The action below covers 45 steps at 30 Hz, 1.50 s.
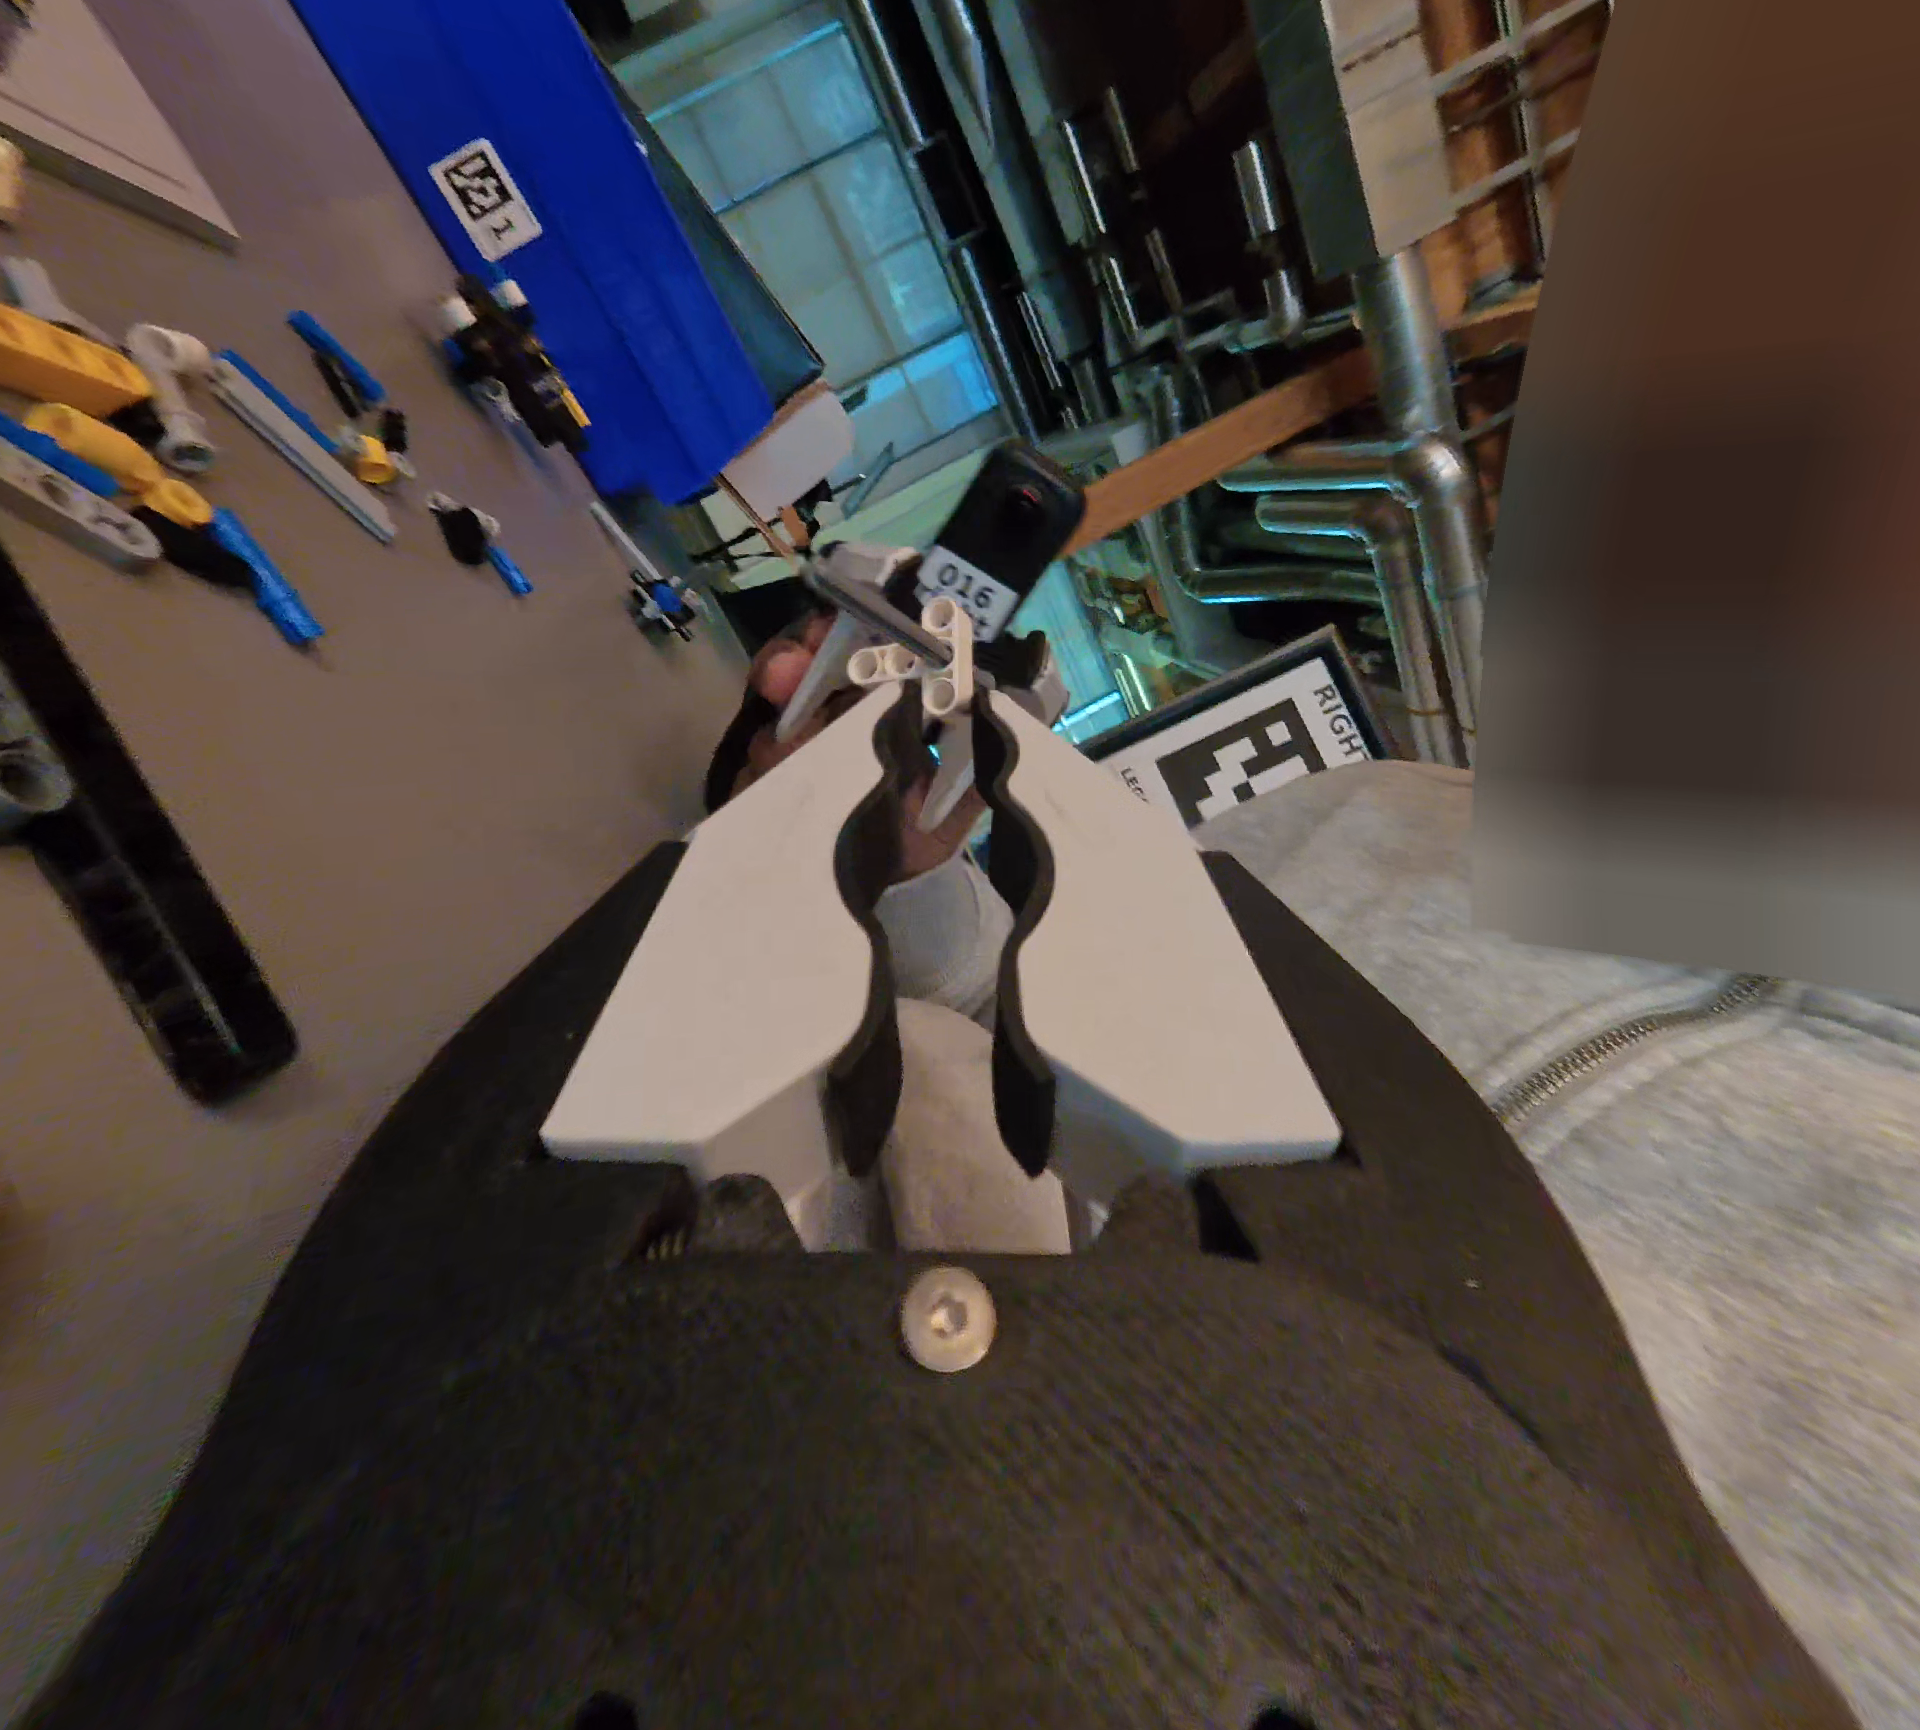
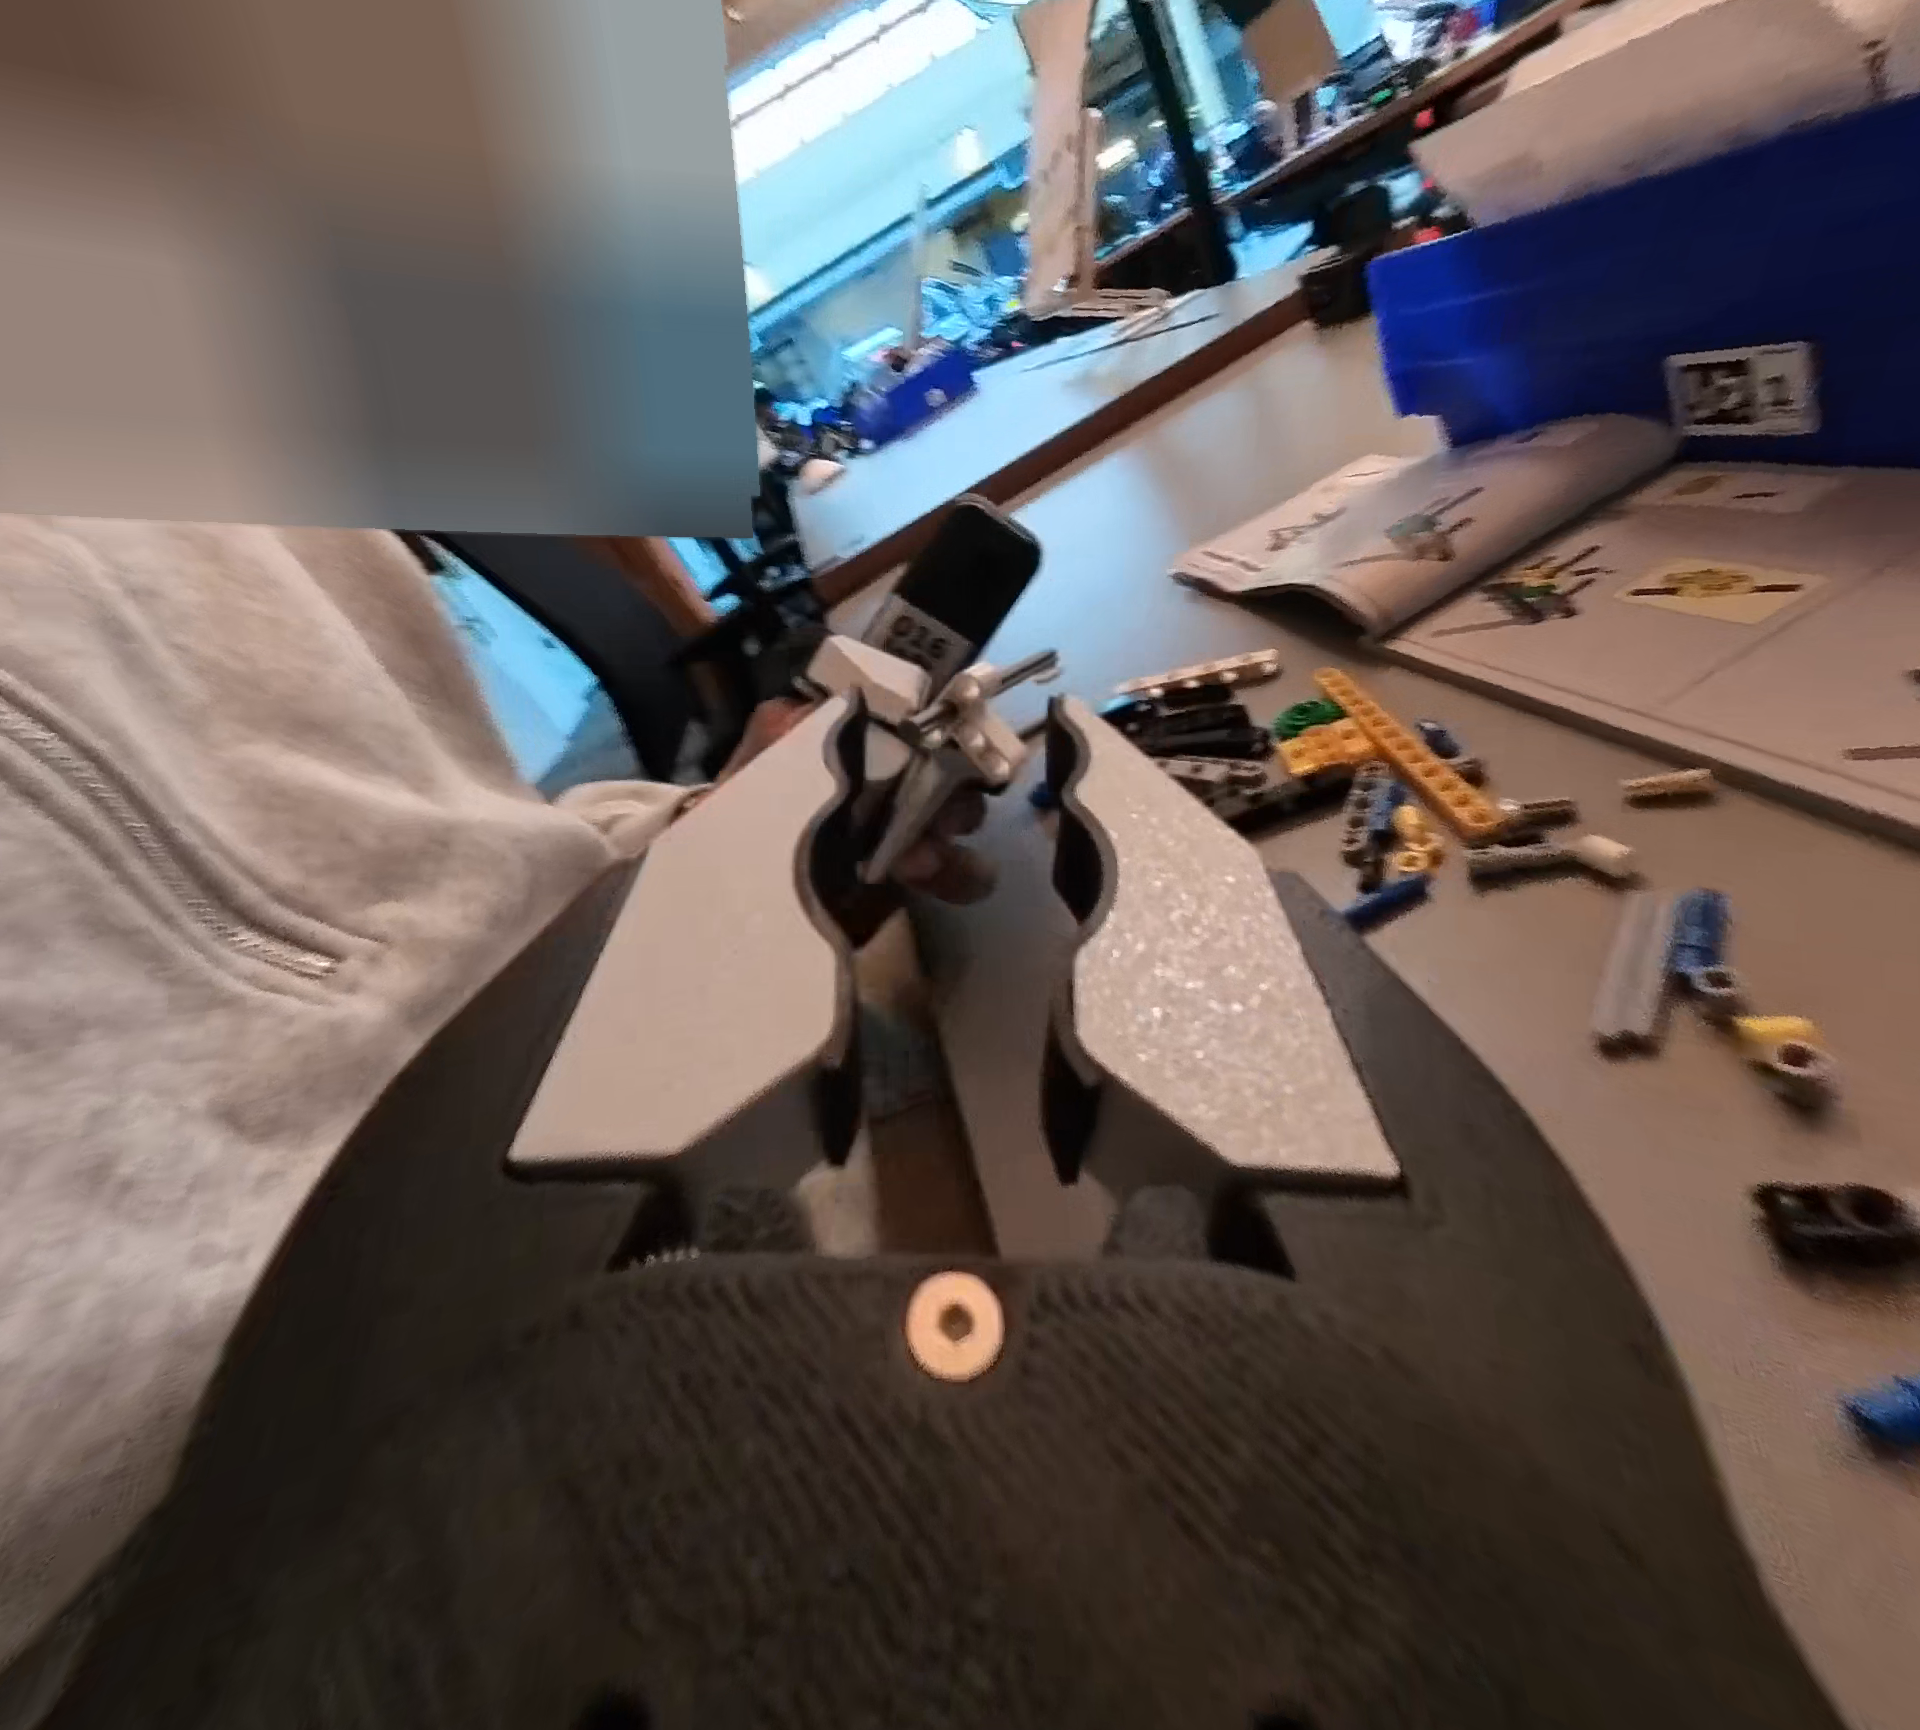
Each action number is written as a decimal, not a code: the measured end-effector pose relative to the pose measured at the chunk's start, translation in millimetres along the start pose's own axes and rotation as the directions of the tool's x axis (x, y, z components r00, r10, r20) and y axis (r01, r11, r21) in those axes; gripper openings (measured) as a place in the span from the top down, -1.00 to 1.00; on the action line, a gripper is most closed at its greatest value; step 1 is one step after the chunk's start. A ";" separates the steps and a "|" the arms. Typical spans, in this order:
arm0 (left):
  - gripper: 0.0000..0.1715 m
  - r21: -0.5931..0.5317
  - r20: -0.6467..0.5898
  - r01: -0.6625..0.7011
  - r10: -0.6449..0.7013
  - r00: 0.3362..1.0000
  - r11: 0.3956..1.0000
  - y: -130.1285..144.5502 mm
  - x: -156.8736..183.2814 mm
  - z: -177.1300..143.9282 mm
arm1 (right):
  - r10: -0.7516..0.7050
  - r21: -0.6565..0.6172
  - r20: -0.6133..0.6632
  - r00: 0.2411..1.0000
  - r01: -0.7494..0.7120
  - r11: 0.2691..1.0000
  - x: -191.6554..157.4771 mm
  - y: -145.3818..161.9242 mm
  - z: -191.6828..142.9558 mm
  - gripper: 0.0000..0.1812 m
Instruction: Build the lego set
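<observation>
The loose parts (image 1: 156, 454) at the left edge of the left wrist view smear with motion, and several run out of frame. The white piece (image 1: 925, 667) hides its lower end between the left gripper (image 1: 935, 735) tips. In the right wrist view the booklet (image 2: 1455, 537) is cut by the right edge, its drawings too blurred to make out.
</observation>
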State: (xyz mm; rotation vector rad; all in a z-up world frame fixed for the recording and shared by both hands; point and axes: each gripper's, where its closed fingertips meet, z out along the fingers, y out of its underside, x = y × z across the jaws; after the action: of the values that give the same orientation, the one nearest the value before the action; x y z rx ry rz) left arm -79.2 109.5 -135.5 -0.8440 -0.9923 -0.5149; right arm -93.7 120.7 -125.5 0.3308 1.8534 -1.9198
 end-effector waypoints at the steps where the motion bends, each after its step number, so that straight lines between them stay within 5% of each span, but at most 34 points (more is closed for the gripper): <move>1: 0.92 -0.008 -0.020 0.006 -0.006 1.000 1.000 1.5 3.0 1.0 | 0.026 0.003 0.032 0.999 -0.026 1.000 -3.1 0.0 0.2 0.62; 12: 0.92 -0.080 -0.096 0.031 -0.039 0.995 0.996 16.0 14.8 7.6 | 0.061 -0.044 0.121 0.991 -0.056 0.997 -18.2 10.0 6.8 0.86; 45: 0.92 -0.077 -0.139 0.081 -0.091 0.986 0.994 13.9 17.0 6.4 | 0.065 -0.052 0.157 0.986 -0.057 0.997 -21.8 9.4 3.8 0.92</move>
State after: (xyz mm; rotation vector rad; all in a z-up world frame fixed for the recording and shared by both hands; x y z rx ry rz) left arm -64.6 122.8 -124.0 -0.8180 -0.8865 -0.6786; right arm -69.8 120.3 -123.3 0.2109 1.7619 -1.8035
